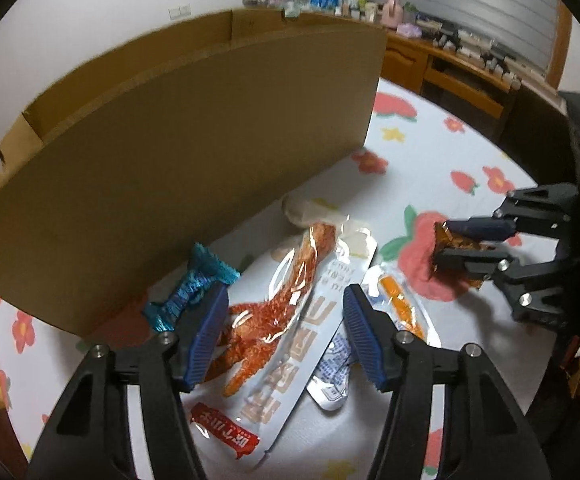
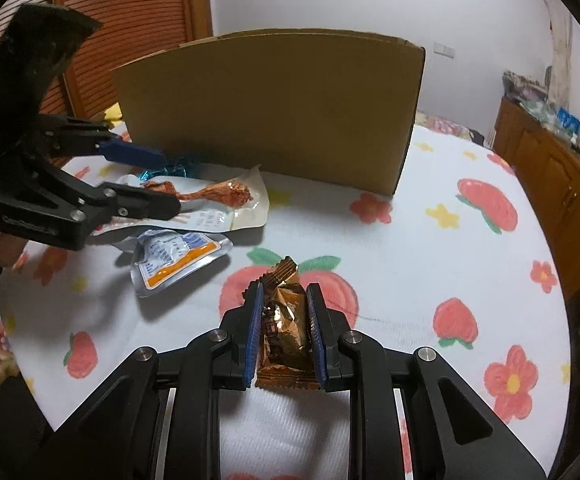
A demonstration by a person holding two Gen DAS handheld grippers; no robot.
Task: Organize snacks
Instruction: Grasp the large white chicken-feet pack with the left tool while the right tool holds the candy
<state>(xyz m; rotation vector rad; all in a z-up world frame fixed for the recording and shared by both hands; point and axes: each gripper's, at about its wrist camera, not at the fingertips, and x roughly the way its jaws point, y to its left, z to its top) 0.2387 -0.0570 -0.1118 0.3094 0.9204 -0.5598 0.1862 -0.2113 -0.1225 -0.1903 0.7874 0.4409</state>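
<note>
My right gripper [image 2: 282, 328] clamps a bronze snack packet [image 2: 286, 320] while my left gripper [image 1: 286, 336] hangs half-open, empty, over the chicken-foot pouch [image 1: 290, 320].

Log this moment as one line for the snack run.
right gripper: shut on crinkly copper foil snack packet | left gripper: open over clear chicken-foot pouch | brown cardboard box: behind

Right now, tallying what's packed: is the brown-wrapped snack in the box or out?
Out. The brown-wrapped snack is clamped in the right tongs above the flowered cloth, in front of the cardboard box.
</note>
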